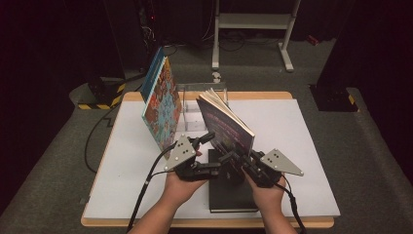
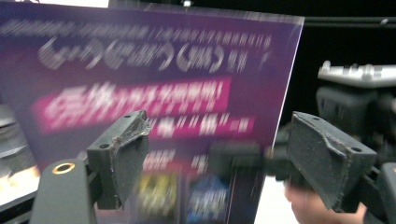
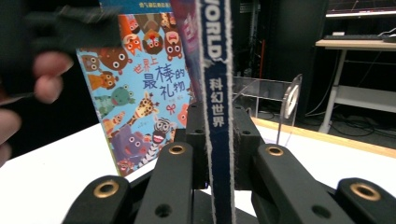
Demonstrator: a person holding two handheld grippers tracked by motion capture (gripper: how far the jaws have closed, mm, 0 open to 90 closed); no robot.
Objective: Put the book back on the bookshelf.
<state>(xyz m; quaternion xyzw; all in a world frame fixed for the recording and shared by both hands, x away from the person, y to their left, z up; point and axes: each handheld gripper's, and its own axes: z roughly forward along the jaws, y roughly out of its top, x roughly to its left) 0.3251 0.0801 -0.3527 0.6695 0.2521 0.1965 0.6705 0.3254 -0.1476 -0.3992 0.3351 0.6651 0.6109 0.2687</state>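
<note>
Dark workshop surroundings are framing a white table where the right gripper is clamping the purple magazine's spine, keeping it upright at center, while the left gripper, jaws spread and empty, is hovering at its nine o'clock, apparently letting go.

A dim room with grey carpet and a white-framed desk beyond the table.
</note>
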